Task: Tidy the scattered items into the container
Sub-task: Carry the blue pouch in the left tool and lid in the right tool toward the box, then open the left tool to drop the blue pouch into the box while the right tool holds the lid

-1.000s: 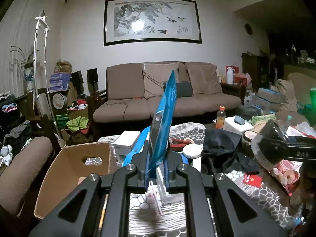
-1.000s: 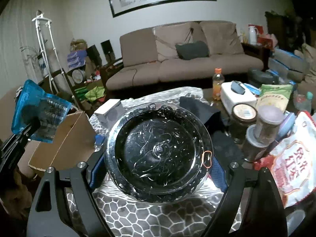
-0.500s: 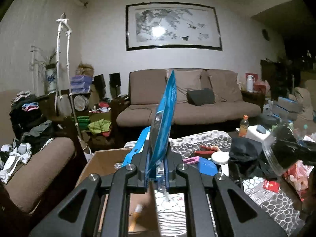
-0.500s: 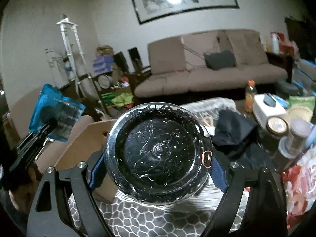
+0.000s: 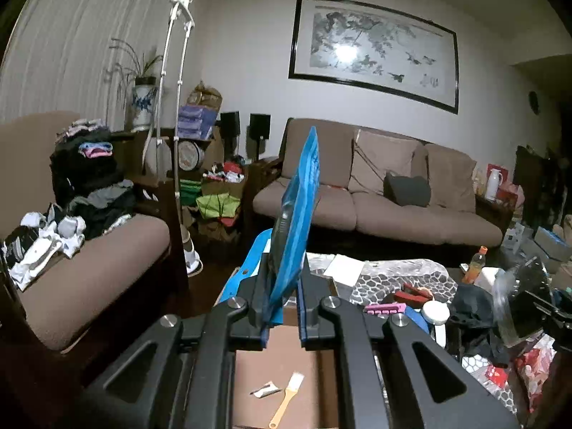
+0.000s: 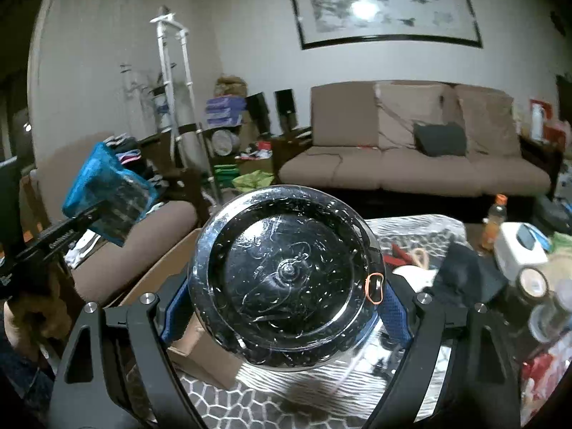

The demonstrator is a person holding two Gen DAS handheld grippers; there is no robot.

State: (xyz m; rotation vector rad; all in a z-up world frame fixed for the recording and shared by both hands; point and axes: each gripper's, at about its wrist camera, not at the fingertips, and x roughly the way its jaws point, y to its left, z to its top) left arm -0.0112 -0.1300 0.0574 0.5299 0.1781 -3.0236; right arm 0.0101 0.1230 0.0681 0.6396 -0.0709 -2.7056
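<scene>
Left gripper (image 5: 282, 307), jaws closed on a flat blue plastic packet (image 5: 296, 214) held upright above the open brown cardboard box (image 5: 279, 375). Right gripper (image 6: 286, 307), jaws spread wide around a clear round plastic jar (image 6: 286, 275) over the honeycomb-patterned table (image 6: 271, 400), beside the box.

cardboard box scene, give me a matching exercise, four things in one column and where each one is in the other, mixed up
Things:
1. blue packet
2. clear round jar
3. yellow-handled brush
4. orange-capped bottle

Places:
A. lying on the floor of the cardboard box
B. clamped in the right claw
C. standing on the cluttered table, far side
D. pinched edge-on in the left claw, above the box

Pairs: 1-D, 2-B, 3-A, 4-C
</scene>
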